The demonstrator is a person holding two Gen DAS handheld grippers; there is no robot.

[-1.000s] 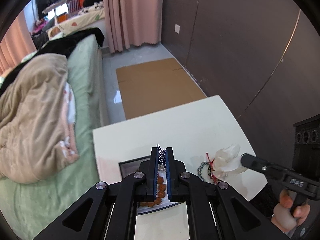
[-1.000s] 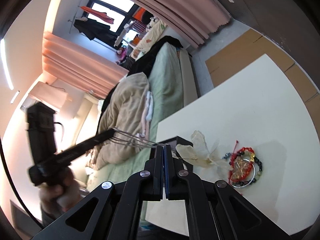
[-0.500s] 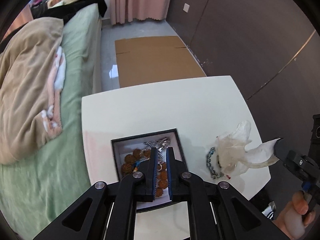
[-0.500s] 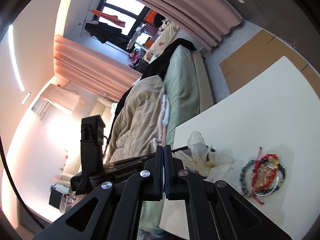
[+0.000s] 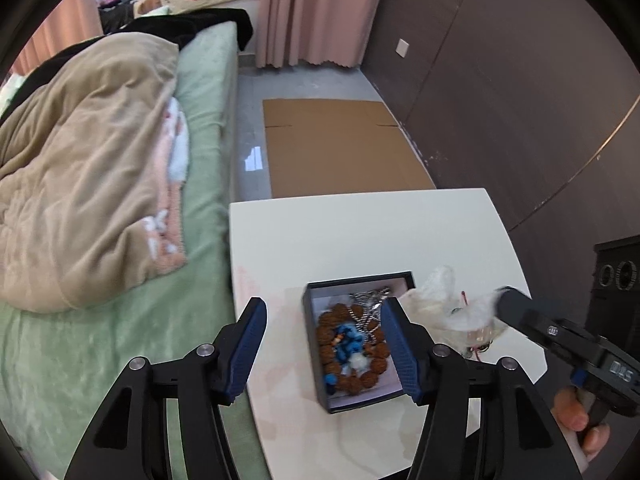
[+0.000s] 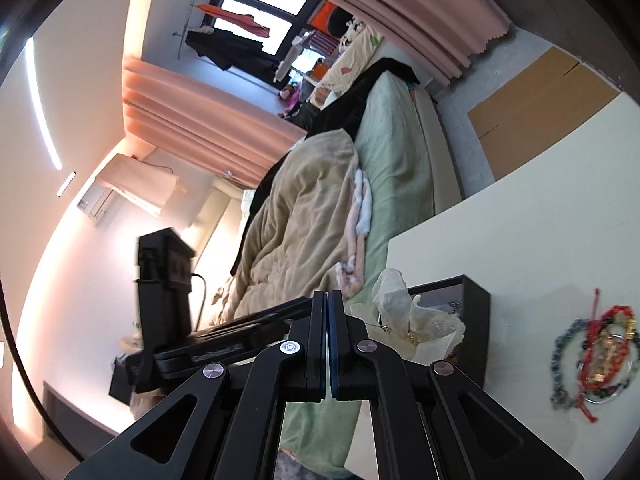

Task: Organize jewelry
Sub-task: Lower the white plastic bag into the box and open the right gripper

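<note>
- Left claw (image 5: 324,344) has just been opening; its ribbed blue pads stand apart with nothing between them, above the tabletop (image 5: 360,232).
- Below it sits the square black jewelry box (image 5: 356,340), pale-lined, holding a knobbly brown bead bracelet (image 5: 374,376), a blue cord piece (image 5: 348,340) and a silver chain (image 5: 370,300).
- Right claw (image 6: 327,344) is pressed closed; crumpled white tissue (image 6: 404,316) sits at its 2 o'clock, whether pinched I cannot tell.
- Loose beaded bracelets (image 6: 596,356) lie tangled at 3 o'clock of the box.
- Rumpled beige quilt (image 5: 80,160) on the green bed (image 5: 200,120) borders the tabletop.
</note>
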